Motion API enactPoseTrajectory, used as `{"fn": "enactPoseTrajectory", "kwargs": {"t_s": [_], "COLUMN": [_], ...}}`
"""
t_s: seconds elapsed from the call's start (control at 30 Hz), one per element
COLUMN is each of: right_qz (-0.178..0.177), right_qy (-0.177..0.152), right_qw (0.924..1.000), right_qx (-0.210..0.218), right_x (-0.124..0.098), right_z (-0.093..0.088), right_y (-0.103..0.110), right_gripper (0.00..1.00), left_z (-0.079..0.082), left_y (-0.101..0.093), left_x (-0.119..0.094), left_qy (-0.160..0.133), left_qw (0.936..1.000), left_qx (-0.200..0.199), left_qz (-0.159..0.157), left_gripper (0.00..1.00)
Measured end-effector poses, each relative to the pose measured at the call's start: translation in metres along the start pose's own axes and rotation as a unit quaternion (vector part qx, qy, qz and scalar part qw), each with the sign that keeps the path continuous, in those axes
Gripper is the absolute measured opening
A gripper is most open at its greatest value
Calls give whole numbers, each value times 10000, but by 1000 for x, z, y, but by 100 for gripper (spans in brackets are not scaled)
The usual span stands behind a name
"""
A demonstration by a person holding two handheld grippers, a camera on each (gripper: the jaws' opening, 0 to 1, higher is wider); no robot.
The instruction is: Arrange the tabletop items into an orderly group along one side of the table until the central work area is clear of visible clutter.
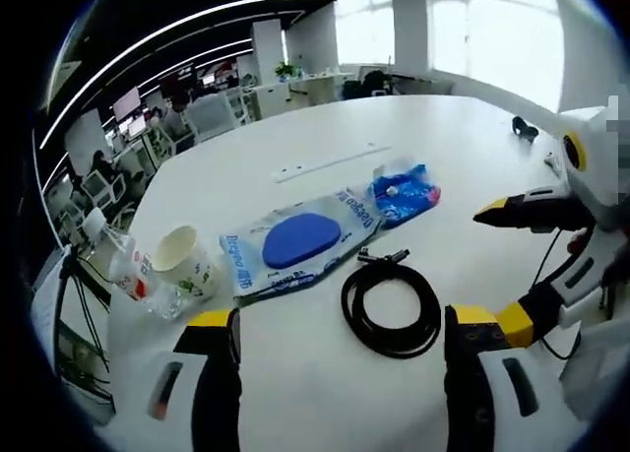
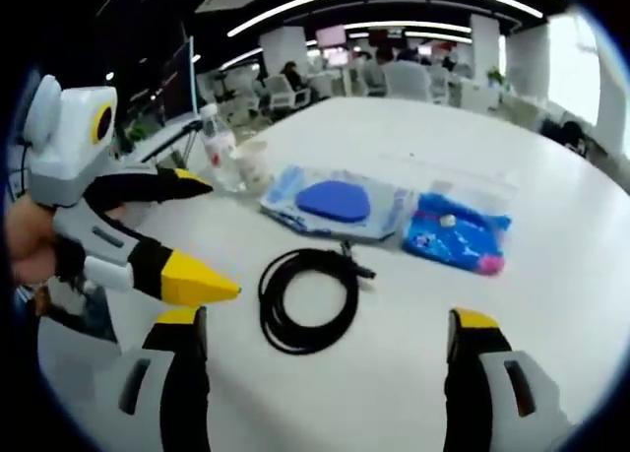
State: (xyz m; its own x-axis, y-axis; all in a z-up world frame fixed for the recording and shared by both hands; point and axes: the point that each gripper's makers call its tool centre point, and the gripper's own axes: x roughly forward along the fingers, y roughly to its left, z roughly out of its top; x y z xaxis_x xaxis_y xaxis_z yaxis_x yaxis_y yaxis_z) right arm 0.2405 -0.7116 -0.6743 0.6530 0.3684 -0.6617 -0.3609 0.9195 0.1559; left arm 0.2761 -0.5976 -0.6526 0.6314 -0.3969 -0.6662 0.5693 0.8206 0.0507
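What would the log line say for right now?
left gripper: open, empty | right gripper: open, empty | black cable: coiled on table, untouched | blue pad bag, paper cup, bottle: not yet grouped

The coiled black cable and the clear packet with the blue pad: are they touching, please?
Apart. The right gripper view shows bare white table between the coiled black cable and the clear packet.

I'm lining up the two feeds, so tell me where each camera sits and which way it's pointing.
Left gripper view: rides the left gripper, facing across the white table at the black cable; the right gripper enters from the right.
Right gripper view: rides the right gripper, facing the same cable; the left gripper and a hand show at left.
Shared: cable, blue packets, paper cup, bottle.
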Motion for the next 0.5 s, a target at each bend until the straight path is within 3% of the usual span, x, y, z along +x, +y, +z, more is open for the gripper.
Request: {"fn": "enactPoseTrajectory", "kwargs": {"t_s": [0.5], "right_qz": [-4], "right_qy": [-152], "right_qw": [9999], "right_qx": [60], "right_x": [-28], "right_z": [-19], "right_y": [2], "right_gripper": [100], "left_z": [-17], "left_y": [-1], "left_x": [-15], "left_qy": [52], "left_qw": [10000], "left_qx": [33], "left_qz": [15], "left_gripper": [88]}}
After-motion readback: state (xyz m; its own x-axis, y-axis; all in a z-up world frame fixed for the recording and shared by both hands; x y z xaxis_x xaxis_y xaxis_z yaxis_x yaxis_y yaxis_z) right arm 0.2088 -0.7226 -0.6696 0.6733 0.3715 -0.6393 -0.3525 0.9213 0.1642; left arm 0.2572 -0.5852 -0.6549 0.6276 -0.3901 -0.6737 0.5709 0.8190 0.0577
